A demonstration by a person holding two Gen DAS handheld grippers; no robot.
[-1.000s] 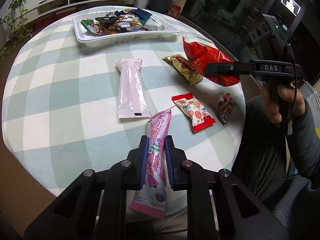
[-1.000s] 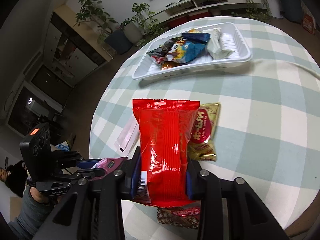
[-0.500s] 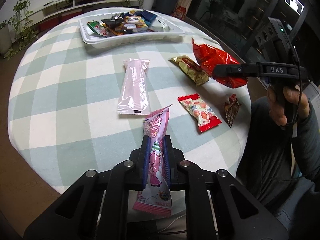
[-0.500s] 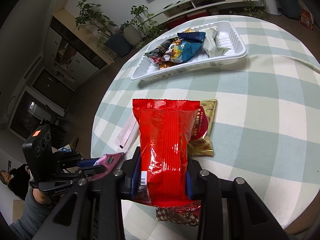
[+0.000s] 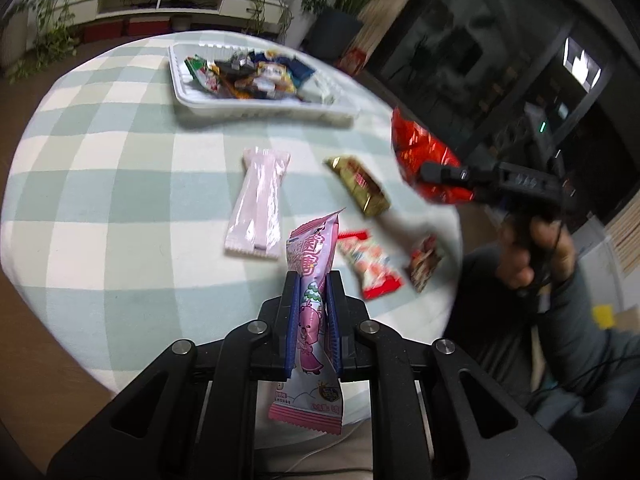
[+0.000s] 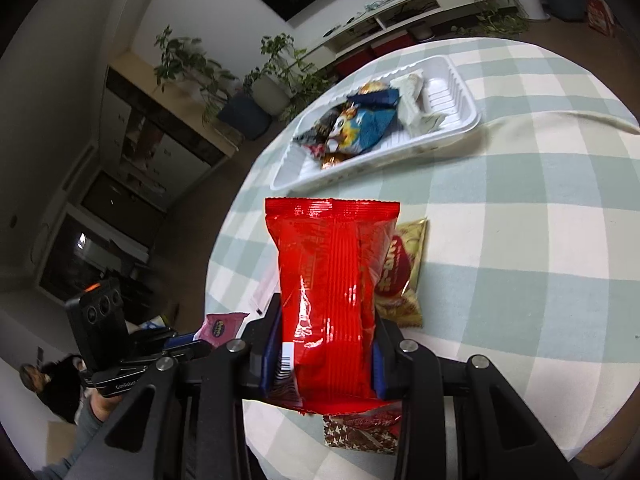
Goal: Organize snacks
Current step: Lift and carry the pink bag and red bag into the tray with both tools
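While two grippers each clamp one packet, five packets on table

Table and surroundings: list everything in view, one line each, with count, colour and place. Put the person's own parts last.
Table: one, green-white check, round.
Tray: one, white, far side, holding mixed wrappers.
Pale pink packet: one, table centre.
Gold packet: one, right of it.
Red-white packet: one, near edge.
Dark red packet: one, beside it.
Potted plants: several, green, background.
Pink pouch: one, in left gripper.
Red bag: one, in right gripper.
Hand: one, on the right gripper's handle.
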